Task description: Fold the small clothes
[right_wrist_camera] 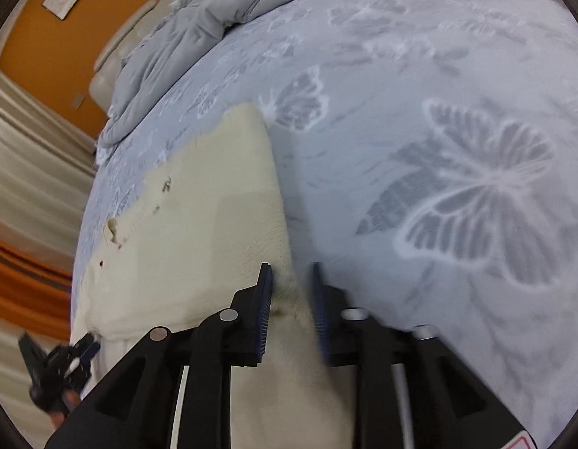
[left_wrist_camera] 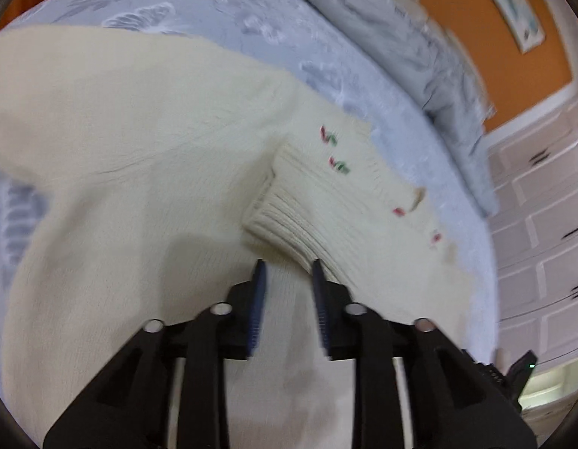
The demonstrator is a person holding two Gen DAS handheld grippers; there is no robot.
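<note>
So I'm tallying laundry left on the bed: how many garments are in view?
1: a cream knit sweater spread on the butterfly bedspread, its ribbed cuff folded onto the body. The right gripper pinches its edge. More could lie outside the frames.

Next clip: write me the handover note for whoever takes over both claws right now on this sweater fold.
Left claw: fingers apart, cream fabric between them, just short of the ribbed cuff; whether it grips is unclear.
Right claw: fingers straddle the sweater's edge; grip also unclear.
Cream knit sweater lies on the butterfly-print bedspread; one sleeve is already folded across the body.
Left: finish the remaining folds and tidy the bundle.
</note>
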